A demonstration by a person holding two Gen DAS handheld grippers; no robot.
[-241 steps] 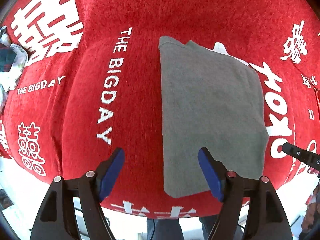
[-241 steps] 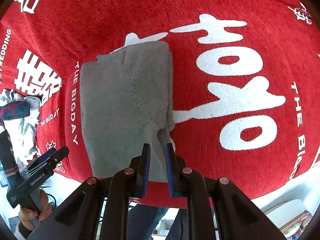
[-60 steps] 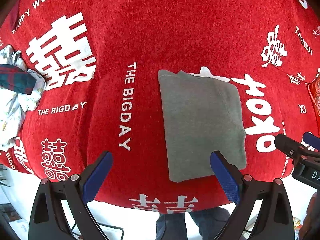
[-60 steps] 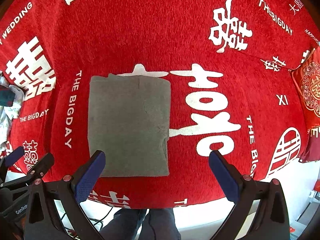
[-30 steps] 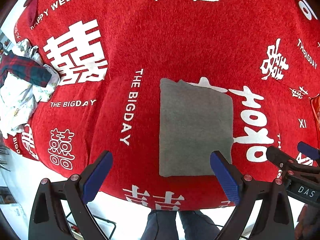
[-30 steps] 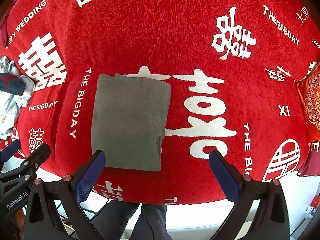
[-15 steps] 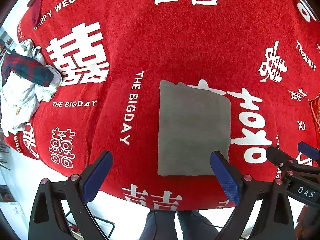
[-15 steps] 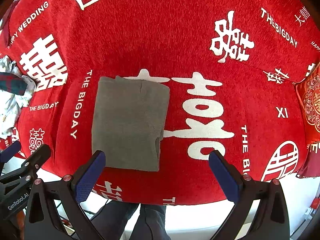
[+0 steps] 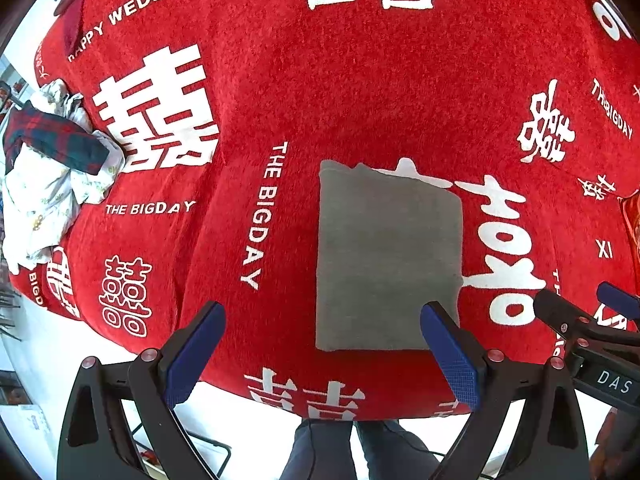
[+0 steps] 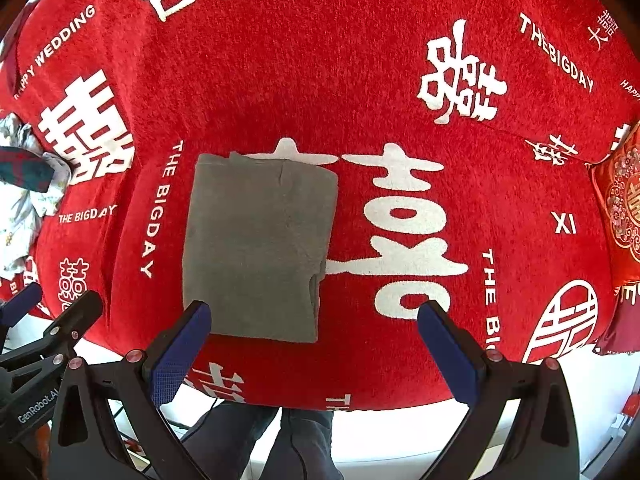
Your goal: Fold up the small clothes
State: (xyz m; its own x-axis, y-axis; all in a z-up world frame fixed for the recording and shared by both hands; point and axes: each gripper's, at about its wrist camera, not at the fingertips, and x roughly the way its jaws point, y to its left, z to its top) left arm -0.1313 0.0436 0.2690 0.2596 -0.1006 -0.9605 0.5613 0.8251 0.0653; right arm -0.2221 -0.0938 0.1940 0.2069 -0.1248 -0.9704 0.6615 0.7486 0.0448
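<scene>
A grey garment (image 9: 386,258) lies folded into a flat rectangle on the red cloth with white lettering (image 9: 320,80). It also shows in the right wrist view (image 10: 258,252). My left gripper (image 9: 320,354) is open and empty, held above the table's near edge, just in front of the garment. My right gripper (image 10: 312,352) is open and empty, also above the near edge, to the right of the garment's near corner. Neither gripper touches the garment.
A heap of unfolded clothes, white print and dark plaid (image 9: 48,172), sits at the table's far left edge. A red embroidered cushion (image 10: 620,208) lies at the right edge. A person's legs (image 10: 280,440) stand below the near edge.
Eight seconds ago my right gripper was shut at the garment's near edge; it has since opened. Both grippers have pulled back and up from the folded garment, which lies still.
</scene>
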